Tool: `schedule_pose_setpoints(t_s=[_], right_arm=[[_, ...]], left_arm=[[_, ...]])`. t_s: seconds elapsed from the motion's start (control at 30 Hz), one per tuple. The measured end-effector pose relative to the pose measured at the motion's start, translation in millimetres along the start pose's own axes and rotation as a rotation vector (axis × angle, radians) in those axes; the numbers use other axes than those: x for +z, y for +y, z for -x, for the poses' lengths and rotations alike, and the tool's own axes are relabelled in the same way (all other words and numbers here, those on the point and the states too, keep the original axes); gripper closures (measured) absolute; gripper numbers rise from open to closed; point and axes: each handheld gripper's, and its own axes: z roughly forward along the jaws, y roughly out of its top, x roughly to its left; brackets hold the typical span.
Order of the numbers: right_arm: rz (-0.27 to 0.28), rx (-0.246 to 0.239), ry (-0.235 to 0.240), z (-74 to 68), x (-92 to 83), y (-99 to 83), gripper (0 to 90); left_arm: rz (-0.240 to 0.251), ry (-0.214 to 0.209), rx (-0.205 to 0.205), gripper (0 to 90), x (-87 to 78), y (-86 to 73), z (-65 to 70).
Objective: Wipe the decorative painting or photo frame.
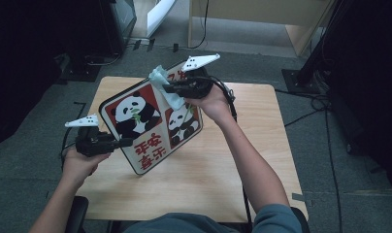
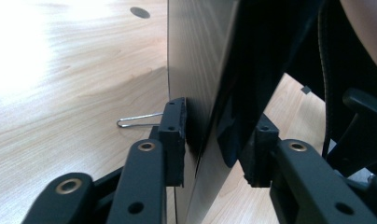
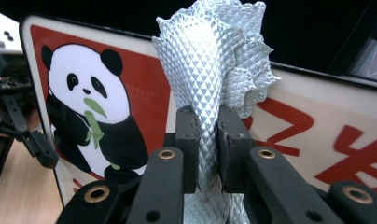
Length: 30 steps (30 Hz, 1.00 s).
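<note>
Wiping the panda board held tilted above the counter (image 1: 204, 184).
I am clamping the right gripper (image 3: 207, 149) fully onto a pale quilted cloth (image 3: 214, 60), pressing it against the board (image 1: 150, 121) face; my left gripper (image 2: 217, 140) is straddling the board's edge, its jaws partly parted, one pad touching it.
</note>
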Motion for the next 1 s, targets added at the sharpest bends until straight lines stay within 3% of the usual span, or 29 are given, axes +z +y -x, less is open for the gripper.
schedule_pose_setpoints(t_s=[0.47, 1.0], right_arm=[[-0.029, -0.002, 0.030, -3.8, 10.1, -17.7, 81.2], [-0.038, 0.018, 0.041, -5.8, 13.8, -42.6, 81.1]], left_arm=[[-0.003, 0.033, 0.014, 67.1, -0.7, -1.3, 0.1], [-0.003, 0.021, 0.014, 67.1, 0.8, 1.4, -1.8]])
